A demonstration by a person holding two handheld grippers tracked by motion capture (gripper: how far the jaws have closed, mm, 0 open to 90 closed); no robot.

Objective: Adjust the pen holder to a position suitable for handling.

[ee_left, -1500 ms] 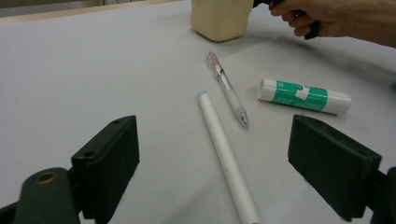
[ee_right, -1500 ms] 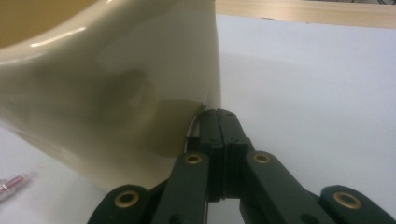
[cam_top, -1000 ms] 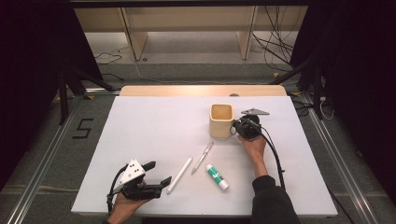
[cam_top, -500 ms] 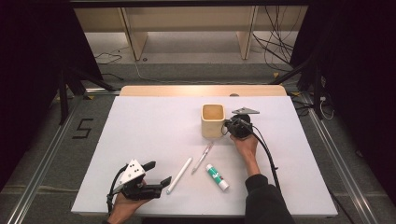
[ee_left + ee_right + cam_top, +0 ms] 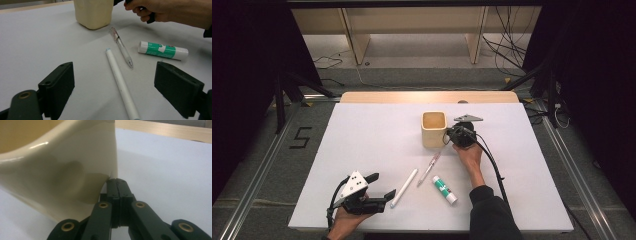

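Observation:
A cream square cup (image 5: 434,129) stands upright on the white table (image 5: 362,140). My right gripper (image 5: 448,136) is shut with nothing between its jaws, and its tip (image 5: 117,181) touches the cup's wall (image 5: 57,170) low on its right side. At the near left my left gripper (image 5: 383,185) is held open, its jaws set wide either side of a white pen (image 5: 121,85). Beyond that lie a clear pen (image 5: 121,47) and a green-and-white glue stick (image 5: 162,50), with the cup (image 5: 93,12) farther off.
The white pen (image 5: 404,187), clear pen (image 5: 428,169) and glue stick (image 5: 444,189) lie close together in front of the cup. A wooden strip (image 5: 427,96) runs along the table's far edge. Cables and shelf legs lie on the floor behind it.
The right gripper and the cup have both shifted left and slightly nearer, staying in contact. The left gripper has stayed where it was.

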